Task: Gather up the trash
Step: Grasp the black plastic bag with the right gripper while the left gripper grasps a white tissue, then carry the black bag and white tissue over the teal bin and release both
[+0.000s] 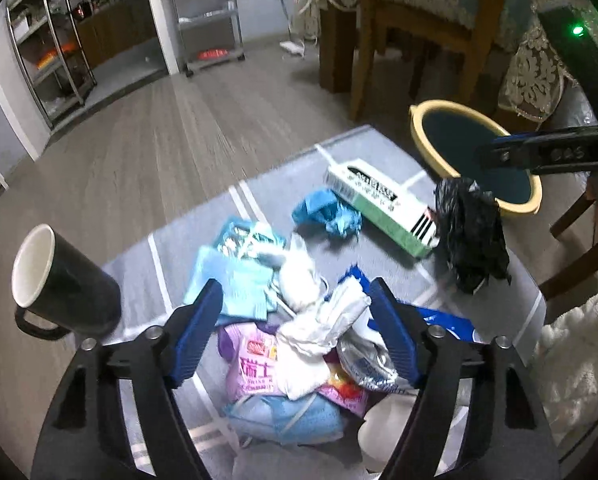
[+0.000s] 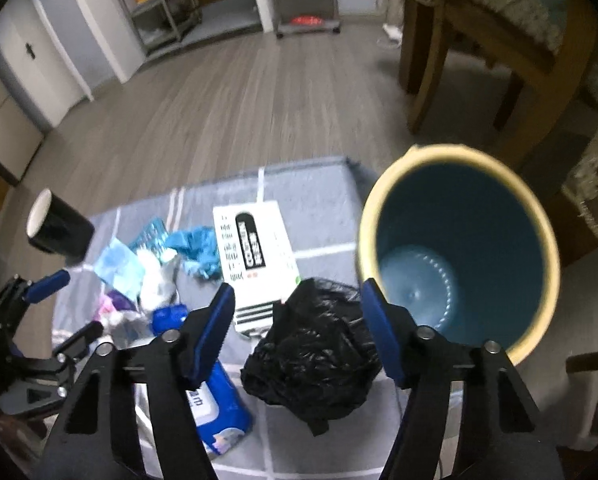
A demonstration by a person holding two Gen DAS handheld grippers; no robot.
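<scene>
Your right hand-held gripper (image 2: 299,332), jaws wide, releases the black bag (image 2: 315,356) beside the bin (image 2: 459,256); your left hand-held gripper (image 1: 295,328) gapes empty over wrappers (image 1: 299,344).

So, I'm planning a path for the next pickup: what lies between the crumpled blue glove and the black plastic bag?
The white and green carton lies between the blue glove and the black bag, clearest in the left wrist view.
</scene>
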